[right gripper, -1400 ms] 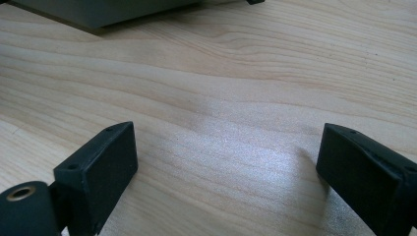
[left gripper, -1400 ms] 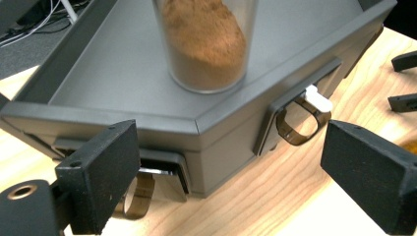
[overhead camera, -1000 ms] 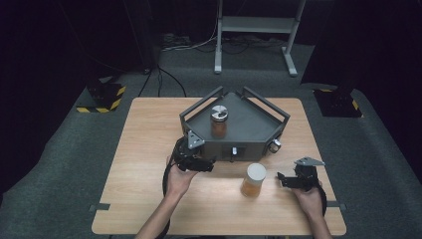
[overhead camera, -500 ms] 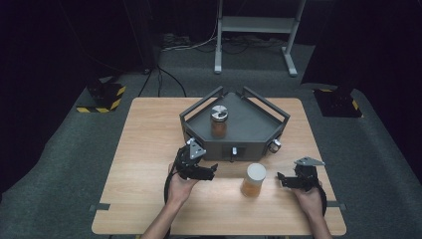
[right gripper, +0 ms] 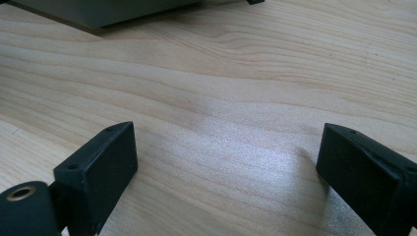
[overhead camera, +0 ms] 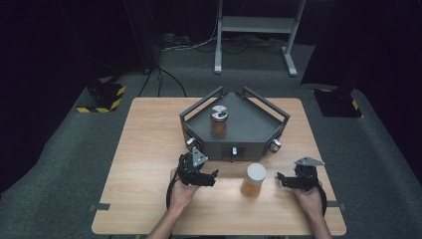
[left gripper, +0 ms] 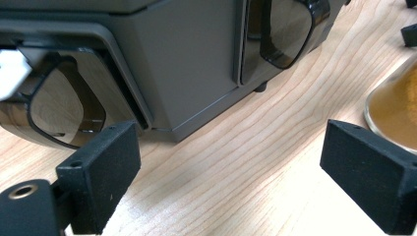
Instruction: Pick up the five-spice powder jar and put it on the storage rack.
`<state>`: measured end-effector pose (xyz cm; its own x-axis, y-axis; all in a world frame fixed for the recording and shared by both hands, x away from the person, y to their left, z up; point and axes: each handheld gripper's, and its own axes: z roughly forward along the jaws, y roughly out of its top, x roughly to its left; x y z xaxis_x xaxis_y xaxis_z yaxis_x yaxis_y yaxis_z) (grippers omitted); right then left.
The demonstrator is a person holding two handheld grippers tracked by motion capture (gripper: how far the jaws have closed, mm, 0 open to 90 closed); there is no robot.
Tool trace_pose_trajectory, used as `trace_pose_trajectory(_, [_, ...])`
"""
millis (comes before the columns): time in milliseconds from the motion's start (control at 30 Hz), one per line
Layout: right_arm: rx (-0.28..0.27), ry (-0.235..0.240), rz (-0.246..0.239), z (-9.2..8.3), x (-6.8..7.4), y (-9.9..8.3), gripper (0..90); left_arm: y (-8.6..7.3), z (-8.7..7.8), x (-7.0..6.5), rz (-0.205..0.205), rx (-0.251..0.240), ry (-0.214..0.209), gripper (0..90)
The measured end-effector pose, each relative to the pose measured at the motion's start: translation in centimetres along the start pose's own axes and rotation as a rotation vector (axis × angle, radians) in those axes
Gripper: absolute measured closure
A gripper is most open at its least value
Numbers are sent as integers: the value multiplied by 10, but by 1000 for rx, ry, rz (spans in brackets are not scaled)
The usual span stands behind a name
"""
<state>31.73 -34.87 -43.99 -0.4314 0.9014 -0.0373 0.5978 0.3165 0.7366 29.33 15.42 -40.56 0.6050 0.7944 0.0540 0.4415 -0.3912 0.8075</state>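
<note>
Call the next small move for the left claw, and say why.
Probably swing the left claw sideways toward the white-lidded jar of orange-brown powder until the jar sits between its jaws. Those jaws stand open over bare tabletop, with the jar's glass edge just off to one side in the left gripper view. The right claw also waits open beside the jar, not touching it.

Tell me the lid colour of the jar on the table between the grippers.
White, on the jar; high view shows it best.

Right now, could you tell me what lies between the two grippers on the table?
In the high view, a white-lidded jar of orange-brown powder stands upright on the wooden table between the left gripper and the right gripper, touching neither.
</note>
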Motion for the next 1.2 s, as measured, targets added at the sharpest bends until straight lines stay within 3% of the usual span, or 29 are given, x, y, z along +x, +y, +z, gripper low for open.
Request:
trace_pose_trajectory(467, [0, 0, -2, 0, 0, 0, 84, -15, 15, 0, -49, 22, 0, 82])
trace_pose_trajectory(1000, [0, -1, -1, 0, 0, 0, 84, -21, 27, -4, -52, 43, 20, 76])
trace_pose_trajectory(1200, [0, -1, -1, 0, 0, 0, 84, -21, 31, -7, -36, 53, 23, 76])
